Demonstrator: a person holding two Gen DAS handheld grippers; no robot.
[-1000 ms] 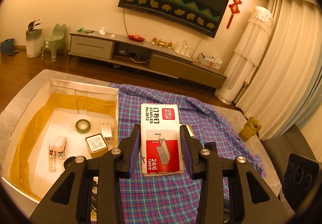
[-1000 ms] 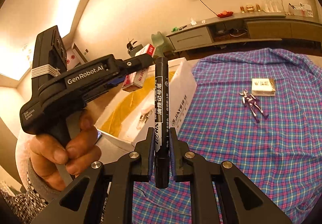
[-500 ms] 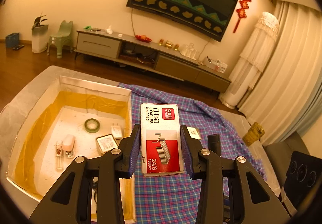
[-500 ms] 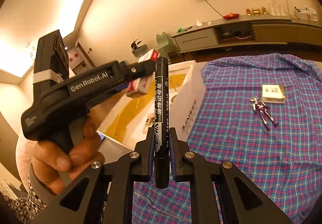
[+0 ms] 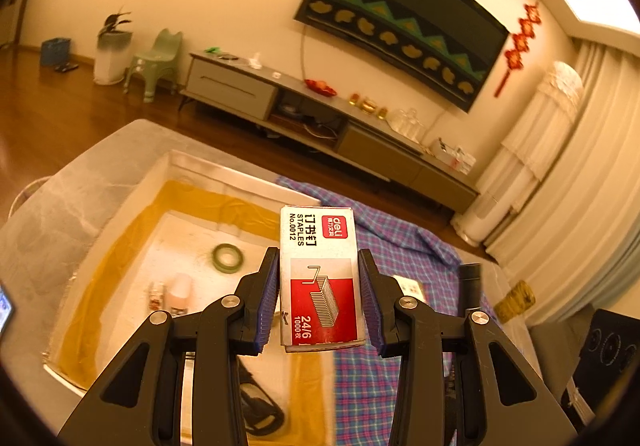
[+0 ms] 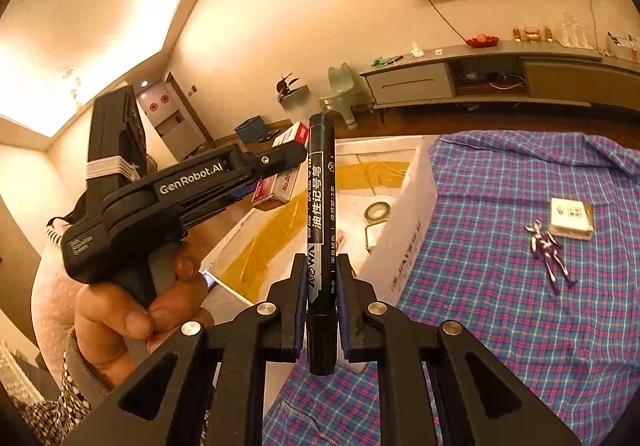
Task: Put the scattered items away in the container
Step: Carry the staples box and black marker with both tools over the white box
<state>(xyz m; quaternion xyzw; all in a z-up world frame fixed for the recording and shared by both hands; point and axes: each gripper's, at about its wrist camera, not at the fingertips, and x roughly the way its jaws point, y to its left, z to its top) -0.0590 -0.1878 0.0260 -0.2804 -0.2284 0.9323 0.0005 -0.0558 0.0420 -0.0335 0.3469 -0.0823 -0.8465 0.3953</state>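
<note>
Over the near right corner of the white box [image 5: 120, 205], the left gripper [image 5: 318, 302] holds a box of staples [image 5: 320, 278] up in the air. Its 2 fingers [image 5: 266, 302] press on the long sides of the staple box, so it is closed on it. The long way of the staple box points ahead, toward the far wall of the white box.

The white box sits on the left part of the table, and its right wall touches the checked cloth [image 6: 520, 286]. Most of the white box floor lies down and to the left of the staple box. So the left gripper is the nearer one. I think it only needs to go a little left and down, then let go. A green tape roll [image 5: 228, 258] and a few other small things lie on the floor of the white box, and it would be good not to drop the staple box onto them.

The right gripper [image 6: 322, 310] is closed on a black marker [image 6: 320, 230]. The marker stands up between the fingers, with its long way pointing ahead. It is above the near edge of the cloth, and the white box lies ahead and a little left of it.

Out on the cloth, well to the right of the white box, a small silver toy figure [image 6: 550, 254] and a small white pack [image 6: 570, 217] lie just beside each other.
</note>
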